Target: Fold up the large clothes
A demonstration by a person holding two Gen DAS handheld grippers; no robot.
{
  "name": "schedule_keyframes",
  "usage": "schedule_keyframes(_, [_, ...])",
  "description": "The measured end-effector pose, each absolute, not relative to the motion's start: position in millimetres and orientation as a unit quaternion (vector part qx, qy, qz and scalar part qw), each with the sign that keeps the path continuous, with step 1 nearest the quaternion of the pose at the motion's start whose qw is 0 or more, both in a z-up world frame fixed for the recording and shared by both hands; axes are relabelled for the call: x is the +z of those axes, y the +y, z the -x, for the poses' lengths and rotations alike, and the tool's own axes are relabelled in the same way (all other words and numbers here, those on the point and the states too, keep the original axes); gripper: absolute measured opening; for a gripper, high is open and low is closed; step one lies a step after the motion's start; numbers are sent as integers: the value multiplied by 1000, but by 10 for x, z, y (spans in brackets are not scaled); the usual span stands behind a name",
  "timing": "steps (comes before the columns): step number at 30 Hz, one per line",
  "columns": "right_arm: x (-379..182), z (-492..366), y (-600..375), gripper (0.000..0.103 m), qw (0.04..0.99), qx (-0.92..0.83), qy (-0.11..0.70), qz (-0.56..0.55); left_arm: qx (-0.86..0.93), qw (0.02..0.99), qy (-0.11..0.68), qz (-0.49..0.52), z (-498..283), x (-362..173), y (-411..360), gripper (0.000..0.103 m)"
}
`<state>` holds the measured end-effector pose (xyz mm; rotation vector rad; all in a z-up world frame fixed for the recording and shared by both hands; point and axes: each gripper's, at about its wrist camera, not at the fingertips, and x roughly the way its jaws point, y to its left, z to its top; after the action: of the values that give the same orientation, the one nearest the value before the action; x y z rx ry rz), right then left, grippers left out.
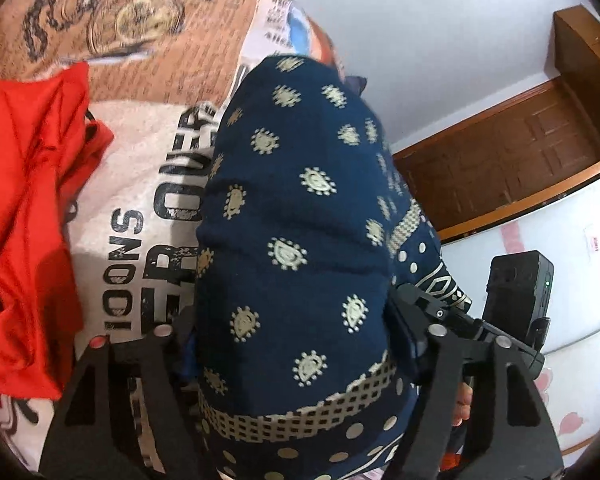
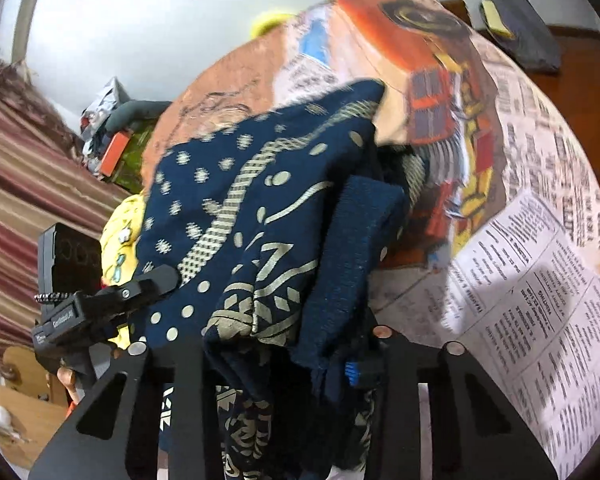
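A navy garment with cream dots and flower motifs [image 1: 296, 184] bulges up as a thick bundle between the fingers of my left gripper [image 1: 292, 332], which is shut on it. At its right edge a black finger [image 1: 432, 304] of my right gripper clamps the same cloth. In the right wrist view the navy garment [image 2: 236, 184] hangs in folds, with a ribbed hem on its right side, and my right gripper [image 2: 284, 348] is shut on a bunch of it. A black finger [image 2: 152, 280] of the left gripper grips the cloth's left side. The fingertips are hidden by fabric.
A red garment [image 1: 24, 200] and a white T-shirt with black lettering [image 1: 148, 184] lie on the newspaper-print bedspread [image 2: 540, 280]. A yellow cloth [image 2: 120, 232] lies under the navy one. A wooden door [image 1: 500, 168] and a striped fabric [image 2: 20, 184] border the bed.
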<state>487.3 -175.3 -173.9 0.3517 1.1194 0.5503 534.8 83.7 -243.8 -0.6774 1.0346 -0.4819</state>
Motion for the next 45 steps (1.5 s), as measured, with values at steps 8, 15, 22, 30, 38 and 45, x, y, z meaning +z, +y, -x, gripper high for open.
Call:
schedule_keyframes(8, [-1203,-4724,-1248,30,815,293,480,-140,-222,827,421,298,-4963,-1664,1427,71])
schedule_keyframes(15, [-959,-4741,-534,30,810,349,456,-120,-186,862,378,280,-4770,-1193,2195,71])
schedule_keyframes(22, [-1343,-4880,185,30,795,376,465,-98,-132,869,376,294,-4767,-1423,2855,71])
schedule_keyframes(30, [-2314,-5168,659,30,757,353,541,-96,-74,839,438,314,-5025,-2384,3288,71])
schedule_keyframes(38, [-2778,-5178,616,34,739,352,568,-81,-66,831,456,310,-5000,-2962,3340,78])
schedule_keyframes(45, [-2533,-4862,524,57,769,320,554,-23,-26,852,459,250,-4775,-2734,3184,90])
